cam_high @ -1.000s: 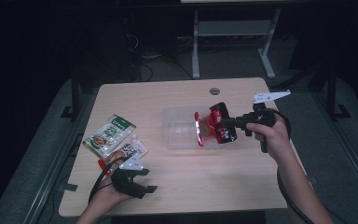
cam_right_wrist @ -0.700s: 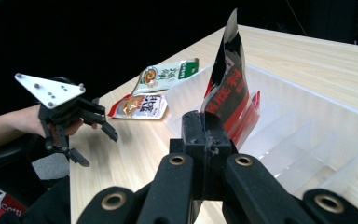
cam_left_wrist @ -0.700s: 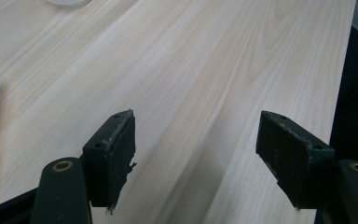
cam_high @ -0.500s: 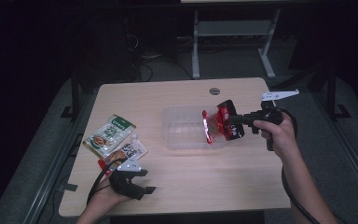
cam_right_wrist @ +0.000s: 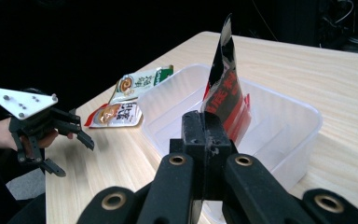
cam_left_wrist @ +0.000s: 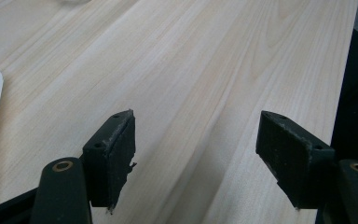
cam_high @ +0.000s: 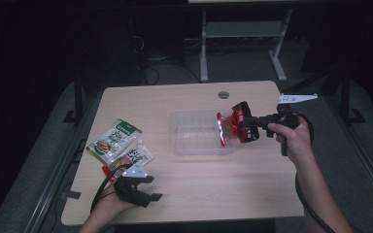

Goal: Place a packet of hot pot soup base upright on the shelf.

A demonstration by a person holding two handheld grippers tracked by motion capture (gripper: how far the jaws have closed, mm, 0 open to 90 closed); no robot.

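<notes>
A red snack packet (cam_high: 232,128) hangs over the right end of a clear plastic container (cam_high: 194,145) at mid-table, with my right gripper (cam_high: 246,127) shut on its edge. In the right gripper view the packet (cam_right_wrist: 223,88) stands upright above the closed jaws of that gripper (cam_right_wrist: 208,135), with the container (cam_right_wrist: 307,122) behind it. My left gripper (cam_high: 148,189) rests near the table's front left edge, open with nothing between its fingers. In its own view my left gripper (cam_left_wrist: 196,154) has only bare wood between the jaws.
A green packet (cam_high: 114,140) and a white-and-brown packet (cam_high: 135,157) lie at the left of the table, just beyond my left gripper. A round cable hole (cam_high: 223,94) sits near the far edge. A white desk frame (cam_high: 243,34) stands behind the table.
My right gripper has carried the red packet a little to the right, toward the container's right end. The left gripper has kept still.
</notes>
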